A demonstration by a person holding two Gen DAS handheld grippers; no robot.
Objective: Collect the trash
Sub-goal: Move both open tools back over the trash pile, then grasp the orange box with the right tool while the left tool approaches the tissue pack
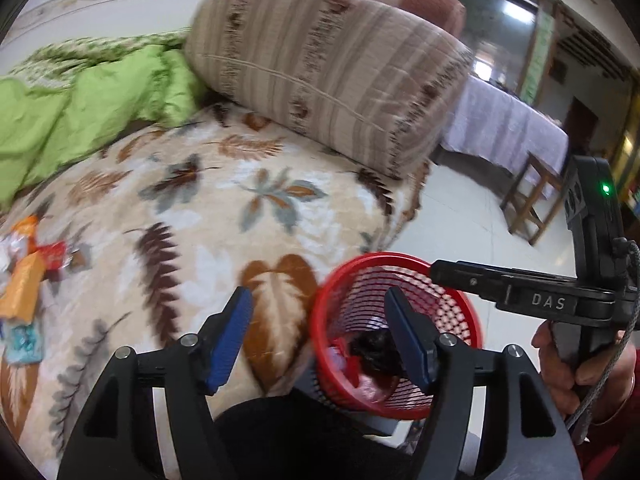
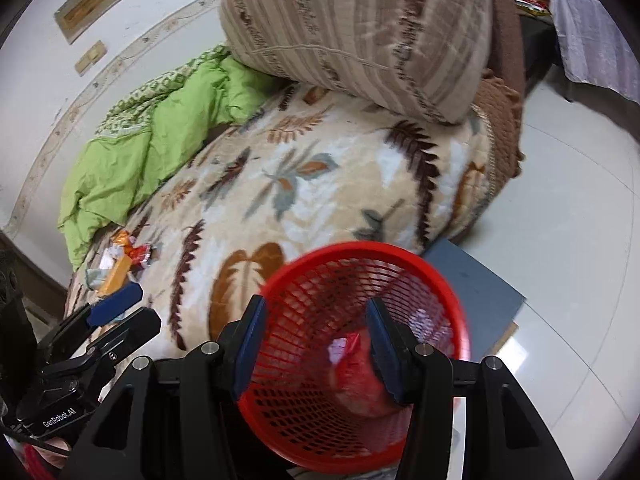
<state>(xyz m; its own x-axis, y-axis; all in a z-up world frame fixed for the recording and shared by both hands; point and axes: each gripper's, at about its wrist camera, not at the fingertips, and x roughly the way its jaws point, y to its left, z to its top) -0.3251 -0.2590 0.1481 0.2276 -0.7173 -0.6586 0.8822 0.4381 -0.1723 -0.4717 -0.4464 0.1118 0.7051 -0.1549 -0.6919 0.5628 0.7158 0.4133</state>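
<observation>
Hovering over red mesh basket (image 2: 360, 344) at the bed edge, right gripper (image 2: 316, 344) spread, blue pads apart, nothing pinched between them; basket interior seen through the gap. Left gripper (image 1: 320, 336) likewise spread, pads apart, nothing gripped, one finger over the leaf-print blanket (image 1: 200, 208), the other in front of the basket (image 1: 396, 336) opening. Basket tilted, rim toward the cameras, holding crumpled red wrapper (image 2: 356, 360), some pale scraps and a dark wad (image 1: 372, 354) at the bottom. Remaining trash pile (image 1: 28, 280) lying on the blanket well apart from the basket, far left in the left wrist view: orange packet, red foil wrapper, silvery bits, a teal-white packet; same pile (image 2: 120, 260) visible in the right wrist view just behind the left gripper's blue pad (image 2: 116, 304). Green quilt (image 2: 140, 152) bunched against the wall, striped brown pillow (image 2: 360, 32) resting on the blanket's far end. Right gripper body marked DAS and a hand (image 1: 588, 368) on its handle visible at right in the left wrist view, tip just above the basket rim; touching or not, cannot tell. Grey flat board (image 2: 476, 280) on pale floor tiles beside the bed. Table with lilac cloth (image 1: 504, 120) and wooden stool (image 1: 528, 200) farther back. Slight motion blur throughout.
</observation>
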